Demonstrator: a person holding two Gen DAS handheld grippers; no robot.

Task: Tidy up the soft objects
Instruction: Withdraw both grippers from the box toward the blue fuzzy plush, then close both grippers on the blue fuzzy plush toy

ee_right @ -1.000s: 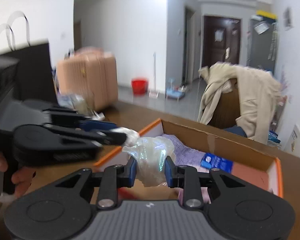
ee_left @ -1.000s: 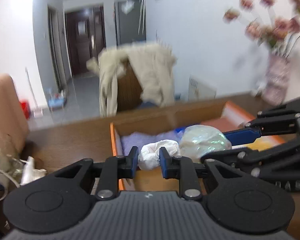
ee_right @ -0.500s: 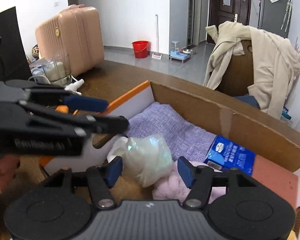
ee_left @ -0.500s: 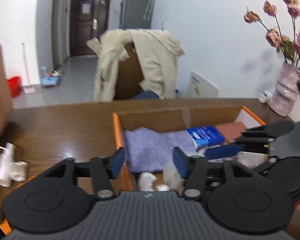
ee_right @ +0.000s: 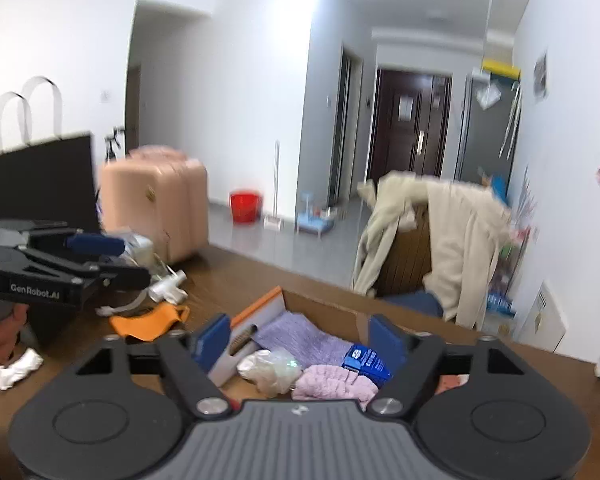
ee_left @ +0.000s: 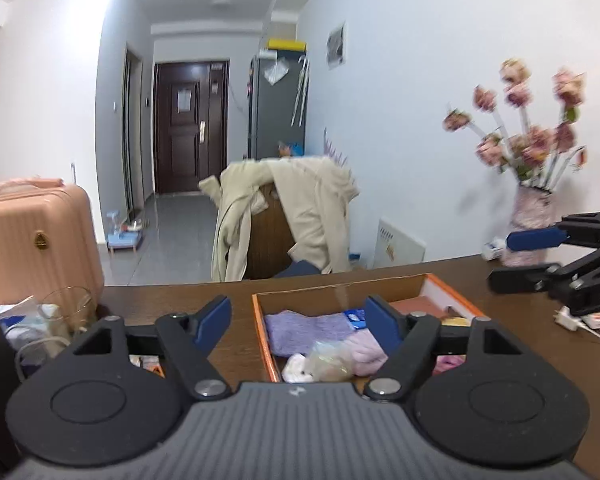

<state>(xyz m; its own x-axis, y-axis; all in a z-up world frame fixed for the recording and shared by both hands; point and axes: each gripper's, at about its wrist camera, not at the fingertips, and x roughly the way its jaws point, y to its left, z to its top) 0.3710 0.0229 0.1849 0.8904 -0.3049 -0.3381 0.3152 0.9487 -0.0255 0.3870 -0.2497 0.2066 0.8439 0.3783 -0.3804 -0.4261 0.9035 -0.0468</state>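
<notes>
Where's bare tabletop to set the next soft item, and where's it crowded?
Free: the brown table strip between the cardboard box and the glass jar, and the far edge behind the box. Crowded: inside the box's near end (white cloth, clear bag, pink knit); around the orange cloth.

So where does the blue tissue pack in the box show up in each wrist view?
Left wrist: blue tissue pack sits mid-frame, at the box's far side, beside the purple cloth.
Right wrist: the pack lies lower centre-right, by the right finger.
Shared landmark: the beige coat over the chair.
</notes>
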